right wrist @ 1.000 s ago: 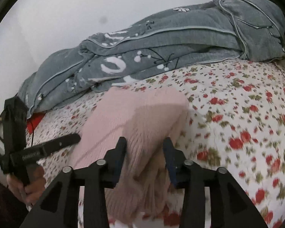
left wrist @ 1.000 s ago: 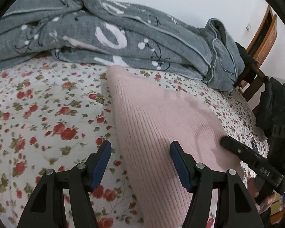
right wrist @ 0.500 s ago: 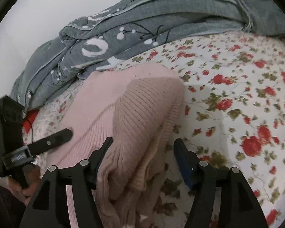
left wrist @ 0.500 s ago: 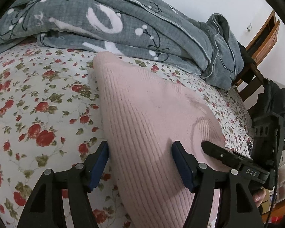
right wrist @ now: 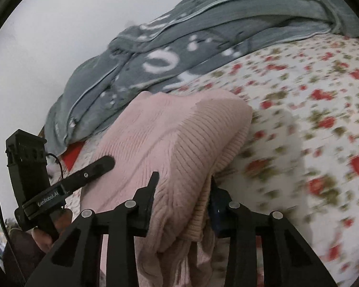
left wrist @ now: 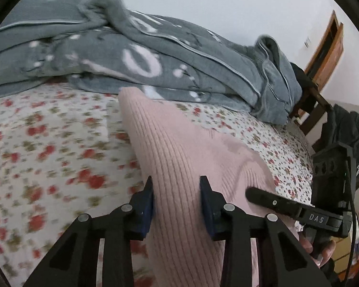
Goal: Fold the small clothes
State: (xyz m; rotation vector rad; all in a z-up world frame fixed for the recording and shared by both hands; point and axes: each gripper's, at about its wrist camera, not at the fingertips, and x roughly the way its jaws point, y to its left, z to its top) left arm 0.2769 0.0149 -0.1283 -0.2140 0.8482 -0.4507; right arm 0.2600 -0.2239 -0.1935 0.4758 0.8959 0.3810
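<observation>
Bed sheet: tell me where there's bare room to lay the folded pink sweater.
Free: floral sheet left of the pink sweater, below the grey blanket; also the sheet to the sweater's right in the right wrist view. Crowded: the blanket along the back, and both tools at the sweater's near edge.

A: Pink sweater [left wrist: 179, 157]: ribbed knit cloth, matt, soft; bed sheet [left wrist: 47, 143]: thin printed floral cotton-like cloth, smooth.

B: Grey blanket [left wrist: 155, 55]: fleecy, matt; headboard [left wrist: 328, 47]: varnished wood; fingers [left wrist: 146, 203]: matt black plastic.

Soft, even daylight; faint shadows. Motion blur on floral bedsheet [left wrist: 47, 148], lower left and right of frames. Fisheye bending, black vignette corners.
</observation>
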